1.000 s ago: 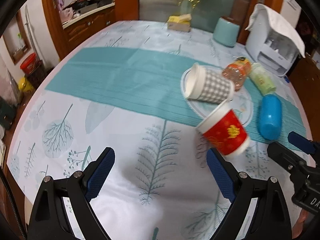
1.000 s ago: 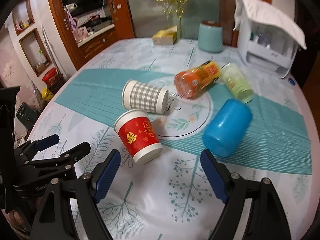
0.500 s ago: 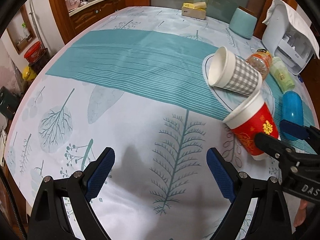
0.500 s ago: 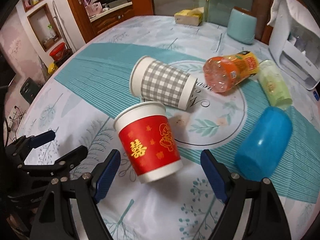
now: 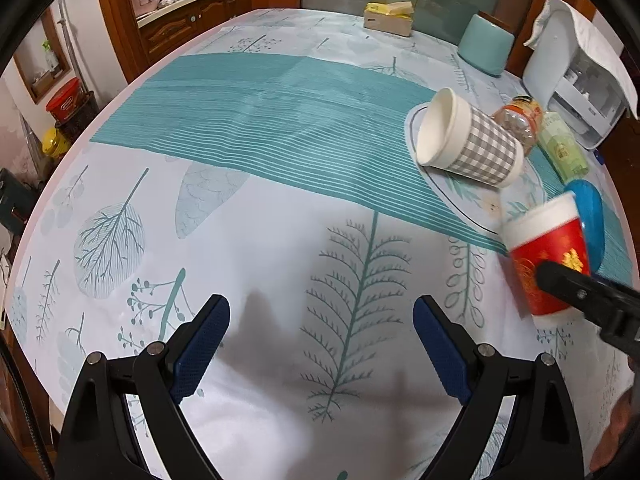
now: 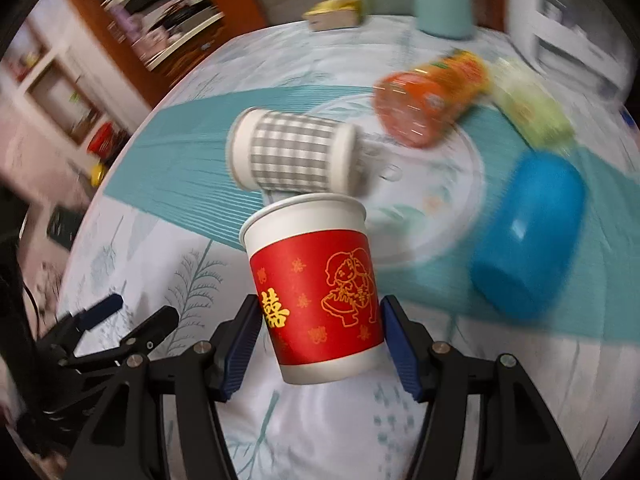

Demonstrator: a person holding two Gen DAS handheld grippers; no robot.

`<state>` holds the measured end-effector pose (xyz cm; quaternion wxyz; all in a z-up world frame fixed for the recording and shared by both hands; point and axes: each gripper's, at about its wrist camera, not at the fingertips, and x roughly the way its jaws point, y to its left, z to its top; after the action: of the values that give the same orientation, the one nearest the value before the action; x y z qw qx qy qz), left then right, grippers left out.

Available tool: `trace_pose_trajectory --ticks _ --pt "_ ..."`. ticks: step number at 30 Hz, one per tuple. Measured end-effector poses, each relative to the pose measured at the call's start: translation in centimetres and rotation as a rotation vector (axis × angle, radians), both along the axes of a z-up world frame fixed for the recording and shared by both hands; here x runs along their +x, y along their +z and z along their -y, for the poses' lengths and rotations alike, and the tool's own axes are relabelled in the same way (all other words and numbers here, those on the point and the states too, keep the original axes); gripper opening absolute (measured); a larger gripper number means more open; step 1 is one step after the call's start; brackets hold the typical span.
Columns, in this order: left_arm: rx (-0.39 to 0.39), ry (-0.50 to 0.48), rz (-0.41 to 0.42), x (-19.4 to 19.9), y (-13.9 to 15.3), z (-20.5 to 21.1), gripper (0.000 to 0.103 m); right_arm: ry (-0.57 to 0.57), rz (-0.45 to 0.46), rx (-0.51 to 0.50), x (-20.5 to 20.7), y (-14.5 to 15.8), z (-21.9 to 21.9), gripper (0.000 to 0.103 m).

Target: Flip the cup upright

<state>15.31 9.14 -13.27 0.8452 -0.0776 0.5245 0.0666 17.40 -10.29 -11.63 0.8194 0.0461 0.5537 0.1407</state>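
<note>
The red paper cup (image 6: pixel 316 292) with gold print and a white rim is held between my right gripper's (image 6: pixel 320 332) blue pads, tilted nearly upright with its mouth up. It also shows at the right of the left wrist view (image 5: pixel 548 256), with a right finger across it. A grey checked paper cup (image 5: pixel 468 140) lies on its side on the round placemat (image 5: pixel 448 200); it also shows in the right wrist view (image 6: pixel 292 156). My left gripper (image 5: pixel 320 344) is open and empty above the tablecloth, left of the red cup.
A blue cup (image 6: pixel 528 232), an orange bottle (image 6: pixel 432 96) and a green bottle (image 6: pixel 528 116) lie on their sides at the right. A white appliance (image 5: pixel 576 80), a teal canister (image 5: pixel 486 44) and a tissue box (image 5: pixel 388 18) stand at the far edge.
My right gripper has closed in on the red cup and shut on it, and the cup has tipped from lying on its side toward upright. The left gripper stays open.
</note>
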Motion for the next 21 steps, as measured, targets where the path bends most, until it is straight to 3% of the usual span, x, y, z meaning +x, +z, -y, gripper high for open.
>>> trace_pose_trajectory --ticks 12,21 --pt "-0.003 -0.091 -0.001 -2.5 0.6 2.9 0.092 -0.256 -0.118 0.146 -6.3 -1.2 4.1 0.062" --pt "-0.011 -0.123 0.003 -4.0 1.2 3.9 0.092 -0.351 -0.201 0.255 -6.7 -3.5 4.4 0.065"
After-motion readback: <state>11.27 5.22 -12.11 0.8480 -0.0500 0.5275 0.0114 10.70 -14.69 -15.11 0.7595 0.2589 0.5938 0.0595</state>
